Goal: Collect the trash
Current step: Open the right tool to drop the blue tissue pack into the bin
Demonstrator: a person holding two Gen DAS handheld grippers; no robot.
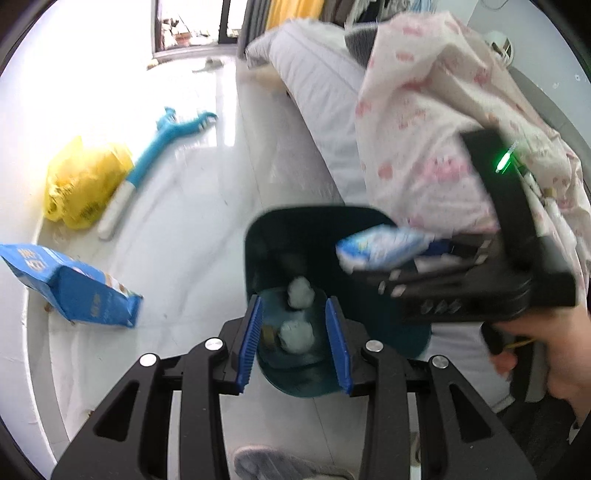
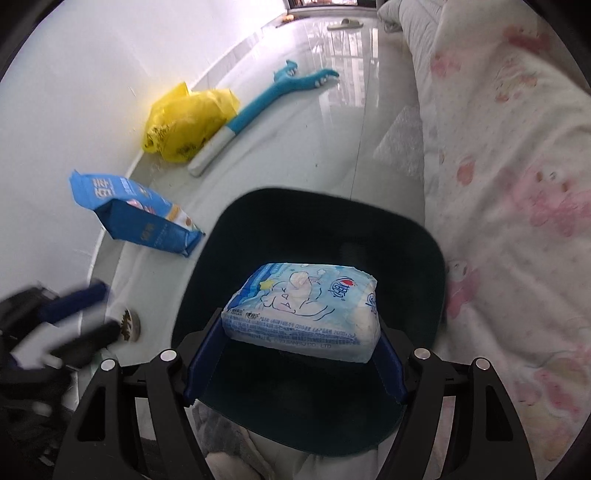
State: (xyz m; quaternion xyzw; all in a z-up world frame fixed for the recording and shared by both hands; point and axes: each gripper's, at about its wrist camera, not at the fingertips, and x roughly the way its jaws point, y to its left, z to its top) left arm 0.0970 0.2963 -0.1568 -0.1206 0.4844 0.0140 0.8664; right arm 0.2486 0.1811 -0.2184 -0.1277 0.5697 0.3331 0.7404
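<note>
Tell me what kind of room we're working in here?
Most likely a bedroom in a home. A bed with a pink-patterned quilt runs along one side, a slipper lies on the glossy tiled floor, and a dark bin stands beside the bed.

Black tool [image 1: 295,343], blue ribbed pads [image 1: 251,343], silver screws

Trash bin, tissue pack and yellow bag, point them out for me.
Trash bin [image 2: 424,258]: right wrist view, right wall.
Tissue pack [image 2: 303,306]: right wrist view, printed top face.
Yellow bag [image 2: 188,122]: right wrist view, crumpled middle.
</note>
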